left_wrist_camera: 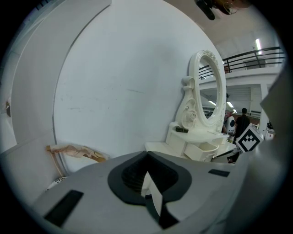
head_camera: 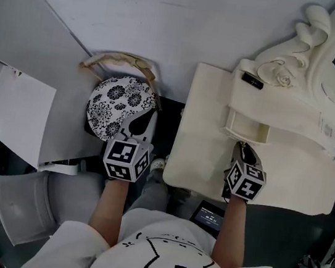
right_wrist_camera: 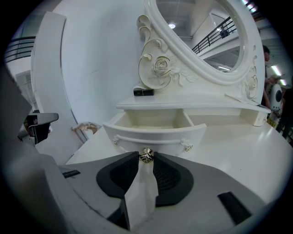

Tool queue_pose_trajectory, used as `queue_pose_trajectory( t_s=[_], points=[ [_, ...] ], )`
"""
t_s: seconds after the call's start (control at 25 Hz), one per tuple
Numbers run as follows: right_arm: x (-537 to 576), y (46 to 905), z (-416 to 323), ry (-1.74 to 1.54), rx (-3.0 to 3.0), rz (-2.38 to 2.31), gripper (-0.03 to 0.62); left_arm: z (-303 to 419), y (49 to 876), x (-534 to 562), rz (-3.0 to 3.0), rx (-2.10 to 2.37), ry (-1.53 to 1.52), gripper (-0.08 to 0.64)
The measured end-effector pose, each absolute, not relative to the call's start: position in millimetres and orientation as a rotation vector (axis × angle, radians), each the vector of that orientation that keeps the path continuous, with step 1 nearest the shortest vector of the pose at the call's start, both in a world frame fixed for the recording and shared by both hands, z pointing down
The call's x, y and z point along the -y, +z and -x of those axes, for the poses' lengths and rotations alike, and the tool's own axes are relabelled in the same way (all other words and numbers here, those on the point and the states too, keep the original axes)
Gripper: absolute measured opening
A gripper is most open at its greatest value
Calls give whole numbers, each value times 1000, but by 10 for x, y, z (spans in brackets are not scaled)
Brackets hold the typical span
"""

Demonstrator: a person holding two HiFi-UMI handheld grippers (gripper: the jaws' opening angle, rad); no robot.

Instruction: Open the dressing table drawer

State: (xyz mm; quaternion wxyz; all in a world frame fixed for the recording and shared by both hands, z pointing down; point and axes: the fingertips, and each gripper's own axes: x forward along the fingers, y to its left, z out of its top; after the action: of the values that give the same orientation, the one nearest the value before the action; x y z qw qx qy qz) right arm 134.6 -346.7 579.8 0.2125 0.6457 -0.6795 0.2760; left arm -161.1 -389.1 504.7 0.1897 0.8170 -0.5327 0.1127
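The white dressing table (head_camera: 205, 130) stands against the wall, and its small drawer (head_camera: 246, 131) is pulled out, showing an empty inside (right_wrist_camera: 153, 119). My right gripper (head_camera: 243, 153) is at the drawer's front, shut on the metal knob (right_wrist_camera: 146, 155) in the middle of the curved drawer face (right_wrist_camera: 155, 138). The knob sits right at the fingertips. My left gripper (head_camera: 150, 114) hovers left of the table, above a stool, shut with nothing in it (left_wrist_camera: 146, 157). From the left gripper view the open drawer (left_wrist_camera: 206, 151) shows at the right.
A stool with a black-and-white floral cushion (head_camera: 116, 107) stands under the left gripper. An ornate oval mirror (right_wrist_camera: 206, 36) rises behind the drawer, with a small black tube (right_wrist_camera: 143, 92) on the shelf. A white chair (head_camera: 20, 202) and white panels (head_camera: 15, 107) are at the left.
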Motion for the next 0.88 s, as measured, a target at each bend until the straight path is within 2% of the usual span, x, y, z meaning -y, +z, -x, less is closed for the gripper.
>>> queue_pose_trajectory(
  t_s=[0.72, 0.88],
  points=[
    [3377, 5851, -1282, 827, 1890, -1788, 130, 1638, 5002, 3835, -2306, 1498, 311, 28],
    [3355, 5854, -1300, 832, 1883, -1795, 177, 1622, 4979, 3842, -2315, 1494, 309, 28]
  ],
)
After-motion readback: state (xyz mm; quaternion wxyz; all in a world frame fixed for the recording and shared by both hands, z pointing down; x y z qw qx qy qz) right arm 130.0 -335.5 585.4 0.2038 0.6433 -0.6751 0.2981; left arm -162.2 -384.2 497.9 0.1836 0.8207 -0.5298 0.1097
